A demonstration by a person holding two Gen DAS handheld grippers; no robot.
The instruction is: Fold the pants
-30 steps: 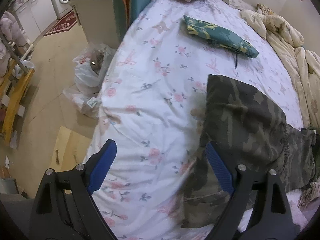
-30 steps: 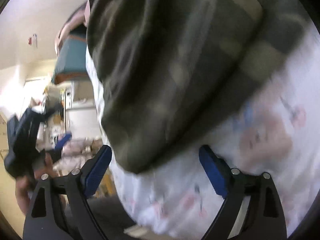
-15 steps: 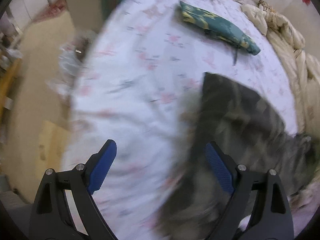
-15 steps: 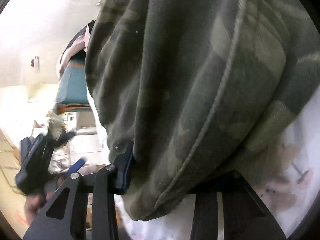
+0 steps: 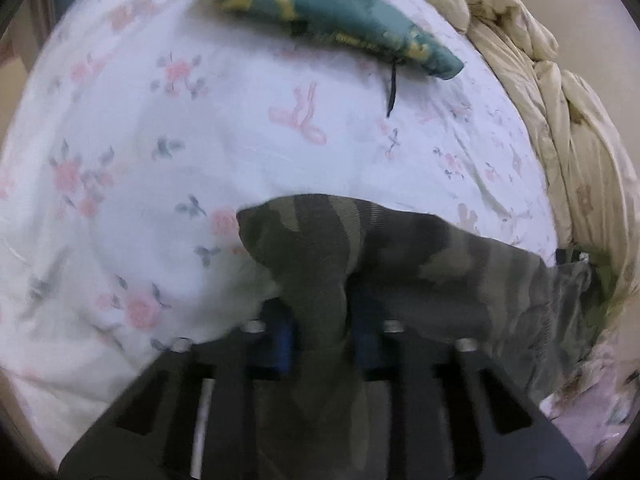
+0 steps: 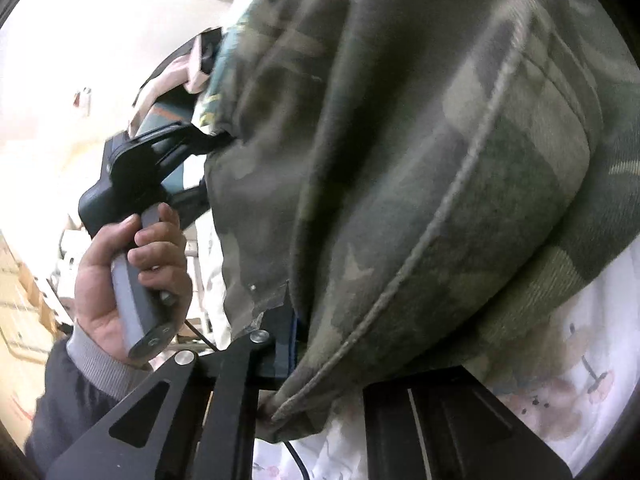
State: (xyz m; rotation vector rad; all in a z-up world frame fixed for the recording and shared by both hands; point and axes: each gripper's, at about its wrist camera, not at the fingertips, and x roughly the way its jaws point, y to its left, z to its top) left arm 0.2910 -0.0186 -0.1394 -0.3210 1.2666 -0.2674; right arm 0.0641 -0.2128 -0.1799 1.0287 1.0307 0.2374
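Observation:
The camouflage pants (image 5: pixel 400 248) lie on the floral bed sheet (image 5: pixel 160 140). A bunched corner of them stands between the blue pads of my left gripper (image 5: pixel 320 332); its jaws are closing and pinch that cloth. In the right wrist view the pants (image 6: pixel 400 160) fill most of the picture. A seamed edge passes between the jaws of my right gripper (image 6: pixel 320 344), which are closing on it; one pad is hidden by cloth. The left gripper (image 6: pixel 204 164) shows there too, held by a person's hand (image 6: pixel 132 264) at the pants' far corner.
A folded green patterned garment (image 5: pixel 332 28) lies farther up the bed. A crumpled beige quilt (image 5: pixel 560 120) runs along the right side by the wall. The bed's edge curves down the left of the left wrist view.
Both grippers went from wide open to pinching the pants. The left one swept right and down onto the pants' corner. The right one closed on the seamed edge and lifted slightly.

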